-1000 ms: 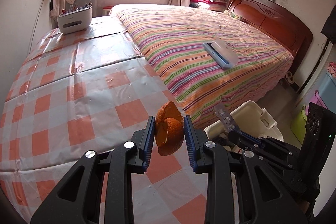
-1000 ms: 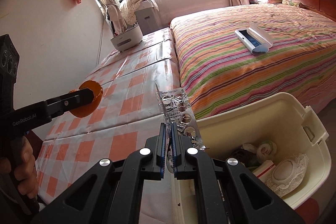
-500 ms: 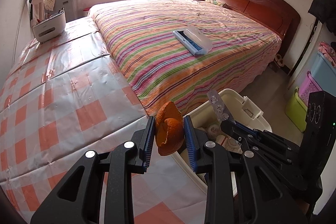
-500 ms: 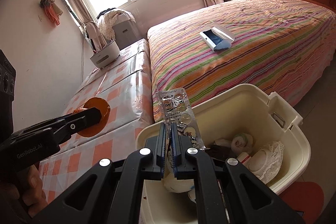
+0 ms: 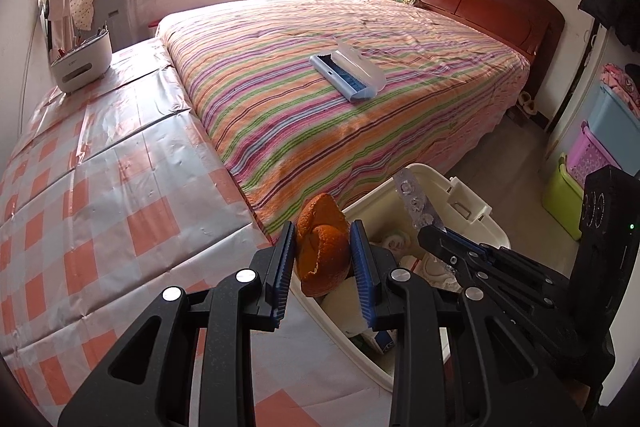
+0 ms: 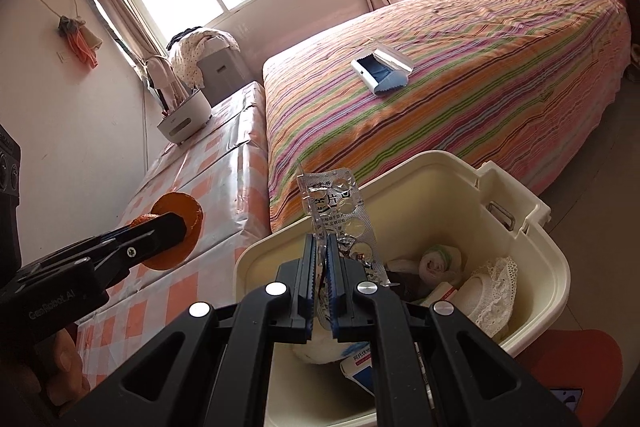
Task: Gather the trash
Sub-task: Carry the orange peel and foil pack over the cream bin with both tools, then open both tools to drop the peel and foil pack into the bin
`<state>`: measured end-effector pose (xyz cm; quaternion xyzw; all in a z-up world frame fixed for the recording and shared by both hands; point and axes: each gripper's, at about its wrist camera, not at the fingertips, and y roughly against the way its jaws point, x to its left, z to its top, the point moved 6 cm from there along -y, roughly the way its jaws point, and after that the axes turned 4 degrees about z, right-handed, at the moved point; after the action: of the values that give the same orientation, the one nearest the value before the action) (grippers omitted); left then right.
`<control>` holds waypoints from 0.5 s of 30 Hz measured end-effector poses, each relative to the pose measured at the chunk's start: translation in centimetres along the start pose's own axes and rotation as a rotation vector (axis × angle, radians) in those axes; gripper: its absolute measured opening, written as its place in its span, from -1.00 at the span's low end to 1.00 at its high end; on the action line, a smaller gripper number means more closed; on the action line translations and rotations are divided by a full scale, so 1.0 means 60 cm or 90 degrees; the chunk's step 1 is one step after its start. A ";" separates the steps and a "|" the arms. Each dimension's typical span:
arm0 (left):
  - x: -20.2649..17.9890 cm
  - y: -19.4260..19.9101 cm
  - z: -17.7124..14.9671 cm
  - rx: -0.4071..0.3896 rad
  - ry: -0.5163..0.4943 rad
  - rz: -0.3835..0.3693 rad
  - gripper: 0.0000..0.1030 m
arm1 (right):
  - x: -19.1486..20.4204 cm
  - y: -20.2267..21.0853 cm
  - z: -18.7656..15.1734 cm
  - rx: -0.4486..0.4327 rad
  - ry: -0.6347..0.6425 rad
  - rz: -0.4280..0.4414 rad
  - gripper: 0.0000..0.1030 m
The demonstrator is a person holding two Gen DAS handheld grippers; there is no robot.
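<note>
Orange peel (image 5: 322, 250) clamped in my left gripper (image 5: 323, 262) could miss the cream plastic bin (image 6: 532, 251); my right gripper (image 6: 320, 277) pinches a foil blister pack (image 6: 340, 211).

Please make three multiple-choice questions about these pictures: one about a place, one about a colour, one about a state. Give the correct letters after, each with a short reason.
1. Where does the blue and white case lie?
A. on the striped bed
B. inside the bin
C. on the checked tablecloth

2. What colour is the peel held by the left tool?
A. green
B. orange
C. white

3. In what state is the right tool?
A. wide open and empty
B. shut on a blister pack
C. shut on a spoon

Answers:
1. A: the case rests on the striped bed cover, away from the cream bin and the tablecloth.
2. B: the peel between the blue pads is orange in both views.
3. B: the jaws pinch the lower end of the silver blister pack, which stands up over the bin.
</note>
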<state>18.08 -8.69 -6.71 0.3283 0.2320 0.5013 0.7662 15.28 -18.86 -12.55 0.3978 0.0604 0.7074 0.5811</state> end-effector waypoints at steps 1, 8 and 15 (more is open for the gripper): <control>-0.001 -0.001 0.000 0.001 -0.001 -0.001 -0.47 | -0.005 0.000 0.000 0.002 -0.008 0.003 -0.88; -0.009 -0.006 -0.002 0.005 -0.008 -0.003 -0.47 | -0.020 0.001 0.001 0.005 -0.046 0.019 -0.87; -0.016 -0.008 -0.001 0.007 -0.010 -0.006 -0.47 | -0.027 0.015 0.009 -0.023 -0.069 0.027 -0.86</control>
<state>17.93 -9.69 -7.07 0.3354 0.2301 0.4936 0.7687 14.93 -20.79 -12.47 0.4263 0.0077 0.6980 0.5753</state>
